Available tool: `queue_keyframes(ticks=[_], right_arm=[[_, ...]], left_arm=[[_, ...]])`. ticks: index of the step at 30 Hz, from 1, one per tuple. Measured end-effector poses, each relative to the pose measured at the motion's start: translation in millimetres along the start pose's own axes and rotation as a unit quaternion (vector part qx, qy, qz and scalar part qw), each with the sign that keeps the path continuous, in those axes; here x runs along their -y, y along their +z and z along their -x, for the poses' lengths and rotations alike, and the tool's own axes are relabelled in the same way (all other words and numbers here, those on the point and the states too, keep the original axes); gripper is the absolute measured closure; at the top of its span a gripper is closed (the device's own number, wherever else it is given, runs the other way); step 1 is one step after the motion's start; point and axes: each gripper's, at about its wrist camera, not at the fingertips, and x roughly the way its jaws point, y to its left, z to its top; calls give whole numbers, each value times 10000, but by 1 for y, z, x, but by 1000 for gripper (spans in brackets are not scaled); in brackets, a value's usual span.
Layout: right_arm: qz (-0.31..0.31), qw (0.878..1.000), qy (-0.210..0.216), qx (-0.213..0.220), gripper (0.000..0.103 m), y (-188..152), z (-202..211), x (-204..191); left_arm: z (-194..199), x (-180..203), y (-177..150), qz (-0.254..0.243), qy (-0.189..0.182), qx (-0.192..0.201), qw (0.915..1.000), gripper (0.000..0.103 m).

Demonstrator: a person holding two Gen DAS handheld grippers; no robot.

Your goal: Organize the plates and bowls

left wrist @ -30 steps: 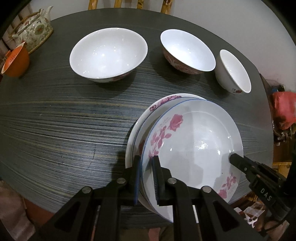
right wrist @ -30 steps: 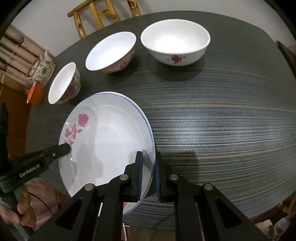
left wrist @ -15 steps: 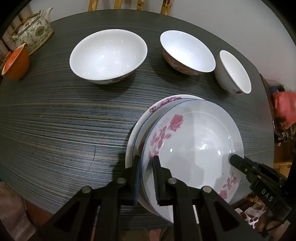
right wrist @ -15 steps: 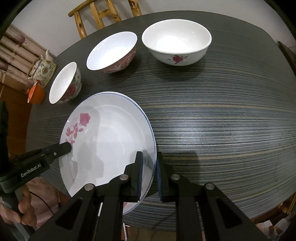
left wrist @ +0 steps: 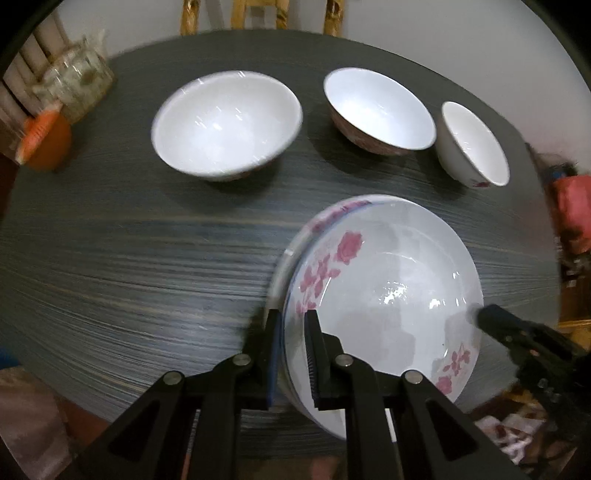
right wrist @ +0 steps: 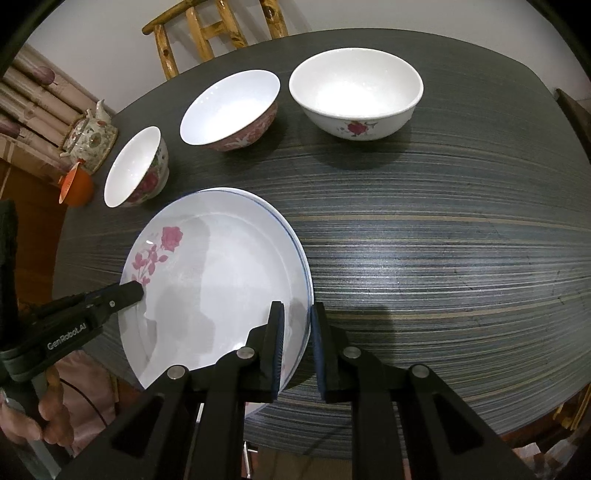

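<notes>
— Porcelain, white with pink roses: where does the top plate (left wrist: 384,280) sit?

— It lies on a second plate (left wrist: 332,212) near the front edge of the dark striped table (right wrist: 424,251), overhanging that edge a little. The left gripper (left wrist: 293,354) has its jaws closed on the top plate's rim at one side. The right gripper (right wrist: 295,347) straddles the opposite rim, but its jaws stand slightly apart, with a gap visible beside the plate edge.

— And beyond the plates?

— Three bowls stand in a row farther back on the table, each apart from the others: a small bowl (right wrist: 135,168) nearest the plates, a medium bowl (right wrist: 231,109) with a pink outside, and a large bowl (right wrist: 356,98) bearing a rose. Past the small bowl, at the table's far edge, sit an orange cup (right wrist: 75,186) and a flowered teapot (right wrist: 90,138). A wooden chair (right wrist: 207,29) stands behind the table.
</notes>
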Motion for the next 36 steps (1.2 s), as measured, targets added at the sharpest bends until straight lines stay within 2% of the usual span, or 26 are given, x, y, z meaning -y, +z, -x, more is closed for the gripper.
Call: queue_keyframes(ticks=[3,5,7,13,17,21,24,27,31,36], right_arm=[[13,10000,34,18,87,0,1,-1],[41,10000,34,34,87,0,1,-1],[21,10000,63,41,87,0,2,1],[-131,9997,41,179,87,9,14,18],[-350,9987,-67,354,87,28,27,38],[-566,9970,-214,482,87,56,34,56],[-673,9957,-320,552,87,80,34,64],[-856,9944,-290,555,87,101,29,71],[-1117,9920,-273,517,85,124,16,80],[-1229,9903,-527,386,84,144,-2,86]], left_arm=[[4,-1,1,-38,-142,88,9999,91],[5,-1,0,-92,-105,147,9998,91],[9,2,-2,-202,14,313,9993,91],[21,8,-8,-433,65,889,9951,90],[32,6,-13,-480,163,1357,9895,90],[43,-5,-16,-285,179,1594,9866,89],[47,-13,-17,-215,270,1754,9839,84],[46,-20,-19,-206,374,1774,9832,82],[40,-30,-17,-85,296,1657,9857,82],[38,-39,-15,-8,277,1627,9863,82]])
